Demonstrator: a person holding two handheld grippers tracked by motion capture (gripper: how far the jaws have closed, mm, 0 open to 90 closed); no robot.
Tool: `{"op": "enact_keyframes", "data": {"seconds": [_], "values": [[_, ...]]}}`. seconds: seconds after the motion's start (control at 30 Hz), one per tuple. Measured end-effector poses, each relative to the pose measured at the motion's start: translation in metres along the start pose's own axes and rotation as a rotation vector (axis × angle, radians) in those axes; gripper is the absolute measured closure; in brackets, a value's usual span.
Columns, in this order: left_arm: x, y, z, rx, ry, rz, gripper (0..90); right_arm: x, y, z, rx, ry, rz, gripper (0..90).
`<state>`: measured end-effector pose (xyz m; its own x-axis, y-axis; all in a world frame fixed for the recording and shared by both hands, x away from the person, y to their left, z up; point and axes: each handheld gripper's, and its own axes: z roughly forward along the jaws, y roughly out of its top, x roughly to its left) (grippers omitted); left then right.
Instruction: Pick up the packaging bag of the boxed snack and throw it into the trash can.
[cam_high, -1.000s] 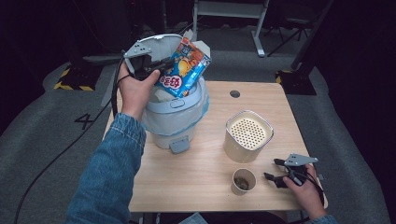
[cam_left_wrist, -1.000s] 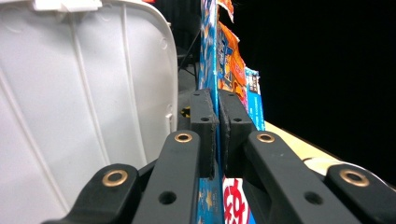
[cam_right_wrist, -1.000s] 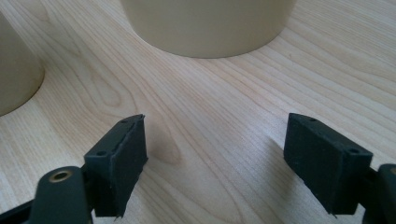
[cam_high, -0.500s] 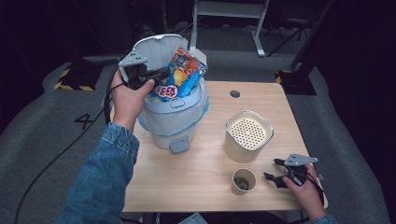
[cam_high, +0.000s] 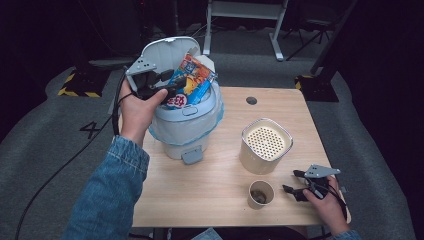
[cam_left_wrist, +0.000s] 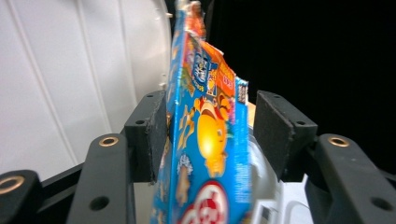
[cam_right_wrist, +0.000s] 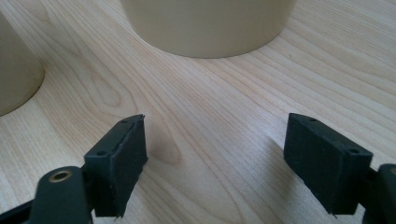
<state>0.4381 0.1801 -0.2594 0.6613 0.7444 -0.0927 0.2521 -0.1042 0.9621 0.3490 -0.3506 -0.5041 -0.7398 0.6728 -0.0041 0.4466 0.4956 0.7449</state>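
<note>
A bright blue and orange snack packet stands tilted in the mouth of the white bin, whose lid is raised behind it. My left gripper is at the bin's left rim with the packet between its jaws. Those jaws have just been opening. The right pad stands clear of the packet and the left pad lies beside it. My right gripper rests low at the table's front right, open, with bare wood between its fingers.
A beige canister with a perforated lid stands right of the bin. A paper cup sits in front of it, just left of the right gripper. A cable hole marks the table's far side.
The left hand has shifted left and slightly down with the packet, bringing it lower into the bin's mouth. Its jaws have spread apart. The right hand has not moved.
</note>
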Motion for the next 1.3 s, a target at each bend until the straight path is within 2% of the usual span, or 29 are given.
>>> {"op": "enact_keyframes", "data": {"seconds": [0.13,0.17,0.2,0.27,0.3,0.33,0.37,0.4,0.43,0.47,0.57,0.7,0.77,0.8,0.83,0.87,0.9,1.0,1.1,1.2,1.3], "values": [[-0.006,-0.001,-0.007,0.04,0.004,0.028,45.0,0.0,0.0,0.0,0.0,0.0,0.0,21.4],[-0.007,-0.001,-0.008,0.051,0.005,0.043,47.9,0.0,0.0,0.0,0.0,0.0,0.0,21.4],[-0.006,-0.001,-0.008,0.068,0.013,0.044,51.5,0.0,0.0,0.0,0.0,0.0,0.0,21.4],[-0.003,0.0,-0.005,0.11,0.011,0.043,51.9,0.0,0.0,0.0,0.0,0.0,0.0,21.4],[-0.001,0.0,-0.003,0.124,0.015,0.049,58.6,0.0,0.0,0.0,0.0,0.0,0.0,21.4],[0.0,0.002,-0.001,0.143,0.031,0.058,58.6,0.0,0.0,0.0,0.0,0.0,0.0,21.4],[0.002,0.005,0.001,0.155,0.048,0.078,66.5,0.0,0.0,0.0,0.0,-0.001,0.0,21.4],[0.002,0.01,0.003,0.178,0.052,0.107,81.4,0.0,0.0,0.0,0.0,-0.001,0.0,21.4],[0.002,0.01,0.003,0.178,0.052,0.107,86.6,0.0,0.0,0.0,0.0,-0.001,0.0,21.4],[0.001,0.012,0.003,0.183,0.056,0.12,86.6,0.0,0.0,0.0,0.0,-0.001,0.0,21.4],[-0.002,0.012,0.0,0.169,0.063,0.153,89.5,0.0,0.0,0.0,0.0,0.0,0.0,21.4],[0.001,0.007,-0.006,0.055,0.069,0.125,89.7,0.0,0.0,0.0,0.0,-0.001,0.0,21.4],[0.003,0.003,-0.007,-0.004,0.094,0.12,89.4,0.0,0.0,0.0,0.0,0.0,0.0,21.4],[0.004,0.0,-0.006,-0.013,0.102,0.123,87.5,0.0,0.0,0.0,0.0,-0.001,0.0,21.4],[0.006,-0.002,-0.005,-0.014,0.095,0.108,59.8,0.0,0.0,0.0,0.0,-0.001,0.0,21.4],[0.007,-0.003,-0.004,0.013,0.096,0.079,59.8,0.0,0.0,0.0,0.0,-0.001,0.0,21.4],[0.007,-0.005,-0.005,0.038,0.103,0.07,39.7,0.0,0.0,0.0,0.0,0.0,0.0,21.4],[0.004,-0.007,-0.01,0.064,0.096,0.098,38.9,0.0,0.0,0.0,0.0,0.0,0.0,21.4],[0.0,-0.009,-0.017,0.06,0.095,0.113,37.2,0.0,0.0,0.0,0.0,0.0,0.0,21.4],[-0.005,-0.011,-0.022,0.056,0.06,0.113,36.7,0.0,0.0,0.0,0.0,-0.001,0.0,21.4],[-0.011,-0.014,-0.029,0.07,0.023,0.135,36.4,0.0,0.0,0.0,0.0,0.0,0.0,21.4]]}}
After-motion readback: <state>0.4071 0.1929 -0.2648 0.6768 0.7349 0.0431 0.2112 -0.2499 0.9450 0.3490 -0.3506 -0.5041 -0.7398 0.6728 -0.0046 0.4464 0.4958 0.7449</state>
